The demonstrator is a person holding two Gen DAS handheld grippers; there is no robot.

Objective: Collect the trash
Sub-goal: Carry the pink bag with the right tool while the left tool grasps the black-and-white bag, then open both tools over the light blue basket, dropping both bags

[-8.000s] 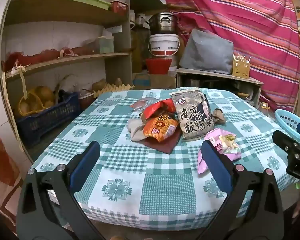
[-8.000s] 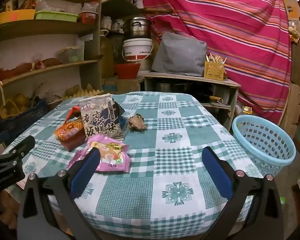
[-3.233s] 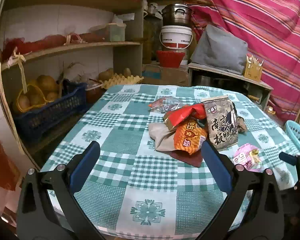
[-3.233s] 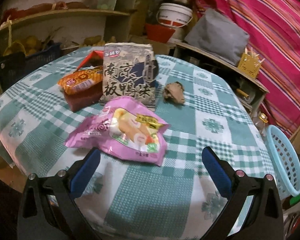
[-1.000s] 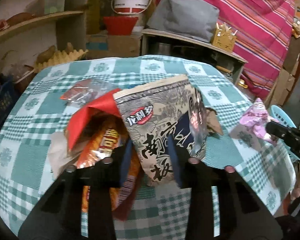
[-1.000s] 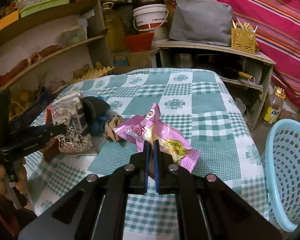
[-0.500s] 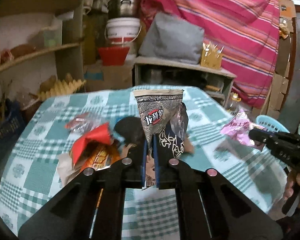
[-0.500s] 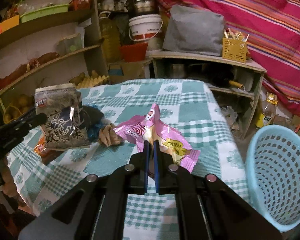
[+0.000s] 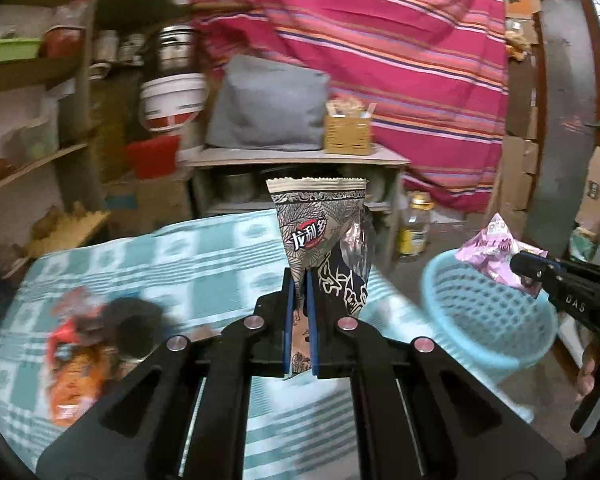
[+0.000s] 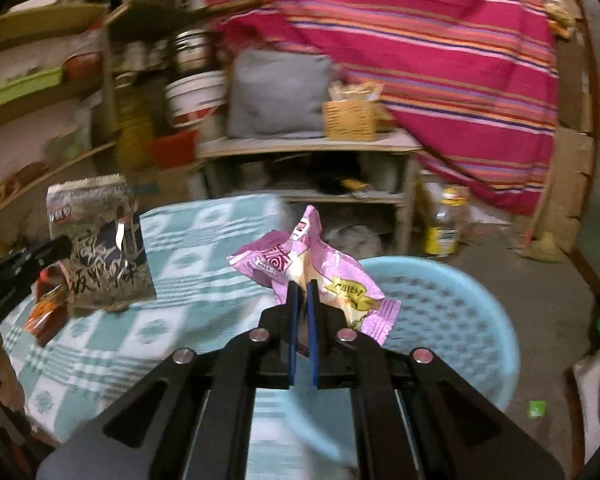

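Grey-patterned, the snack bag [image 9: 320, 232] is standing upright in the left tongs [image 9: 299, 280], which are pinching its lower edge above the checked tabletop [image 9: 204, 264]. Beside them the right tongs [image 10: 303, 292] are pinching a pink wrapper [image 10: 300, 260] and holding it over the near rim of the blue basket [image 10: 452, 312], which is sitting on the floor just past the tabletop's edge. More wrappers [image 9: 76, 352], blurred, are lying on the cloth at the left.
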